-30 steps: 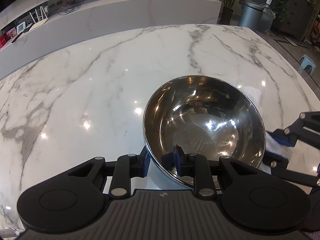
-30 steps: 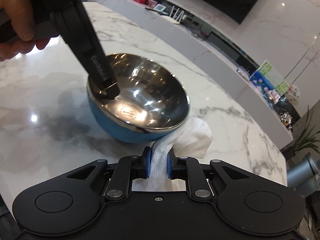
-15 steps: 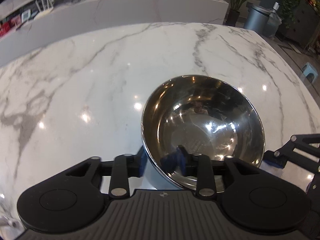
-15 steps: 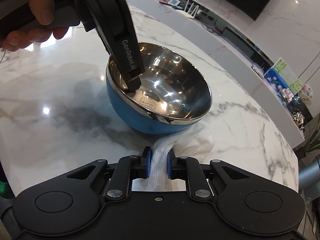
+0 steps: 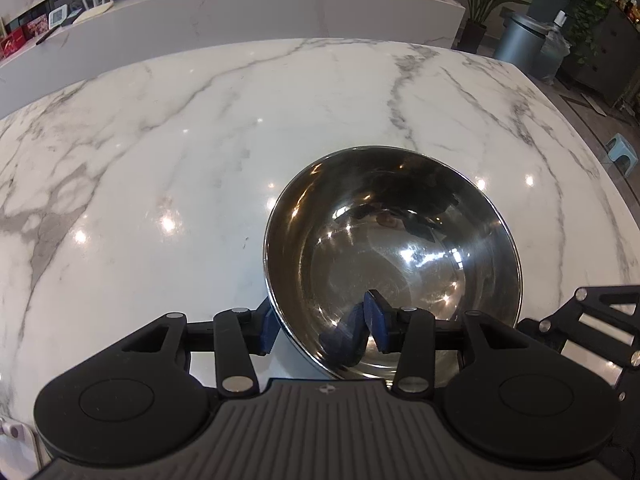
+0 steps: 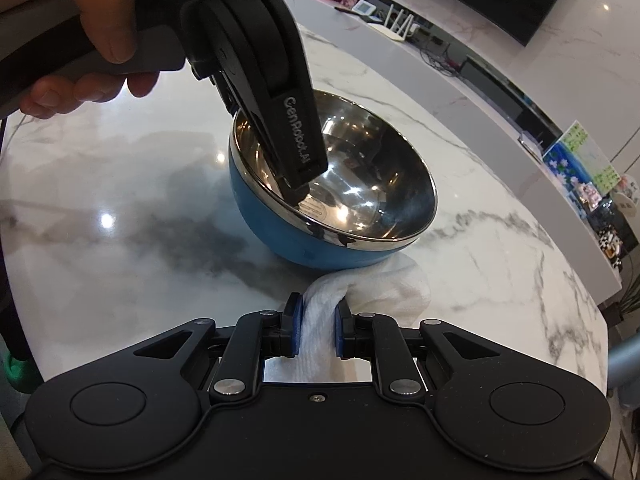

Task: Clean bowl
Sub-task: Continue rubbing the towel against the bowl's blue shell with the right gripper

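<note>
A steel bowl (image 5: 400, 248) with a blue outside (image 6: 304, 240) sits on the marble table (image 5: 200, 160). My left gripper (image 5: 322, 324) is open and straddles the bowl's near wall, with one pad outside it and the other inside, low toward the bottom. The right wrist view shows that gripper (image 6: 298, 188) reaching down into the bowl, a hand (image 6: 80, 40) on its handle. My right gripper (image 6: 316, 324) is shut on a white cloth (image 6: 384, 284), which lies on the table against the bowl's near side.
The table's rounded edge (image 5: 600, 152) runs close on the right, with a small stool (image 5: 622, 148) and a bin (image 5: 520, 40) on the floor beyond. A long white counter (image 5: 240, 4) with clutter stands behind the table.
The left gripper's fingers have spread wider around the bowl's wall and reach deeper inside. The right gripper, still holding the cloth, has come nearer the bowl.
</note>
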### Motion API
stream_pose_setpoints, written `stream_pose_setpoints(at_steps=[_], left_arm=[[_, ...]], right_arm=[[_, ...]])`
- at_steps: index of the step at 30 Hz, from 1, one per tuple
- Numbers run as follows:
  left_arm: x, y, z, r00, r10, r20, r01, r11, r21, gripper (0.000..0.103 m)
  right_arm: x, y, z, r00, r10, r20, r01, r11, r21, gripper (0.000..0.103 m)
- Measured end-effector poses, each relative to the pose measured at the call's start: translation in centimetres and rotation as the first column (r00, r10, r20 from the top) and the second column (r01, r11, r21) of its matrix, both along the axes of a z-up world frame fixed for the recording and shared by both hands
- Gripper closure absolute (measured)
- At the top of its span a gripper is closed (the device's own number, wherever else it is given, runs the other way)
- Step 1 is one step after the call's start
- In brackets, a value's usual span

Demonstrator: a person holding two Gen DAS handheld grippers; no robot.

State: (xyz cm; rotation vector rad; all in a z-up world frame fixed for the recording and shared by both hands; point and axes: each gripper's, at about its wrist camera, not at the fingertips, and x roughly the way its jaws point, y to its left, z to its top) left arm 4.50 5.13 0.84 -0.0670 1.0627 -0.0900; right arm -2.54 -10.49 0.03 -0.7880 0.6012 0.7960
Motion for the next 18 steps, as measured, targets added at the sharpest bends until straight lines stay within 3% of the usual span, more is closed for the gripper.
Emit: stream_pose_setpoints(at_steps=[5, 11, 18], left_arm=[[0.1, 0.4, 0.2, 1.000, -0.007, 0.020, 0.007, 1.000, 0.015, 0.075], [0.1, -0.7, 0.3, 0.996, -0.071, 0.059, 0.068, 0.996, 0.051, 0.077], [0.4, -0.7, 0.2, 0.997, -0.056, 0.062, 0.054, 0.998, 0.038, 0.079]], right_arm=[[0.5, -0.5, 0.5, 0.998, -0.036, 0.042, 0.035, 0.999, 0.023, 0.089], [0.9, -1.1, 0.8, 0.993, -0.067, 0.101, 0.064, 0.998, 0.026, 0.089], [0.7, -1.5, 1.0, 0.990, -0.070, 0.126, 0.067, 0.997, 0.027, 0.089]])
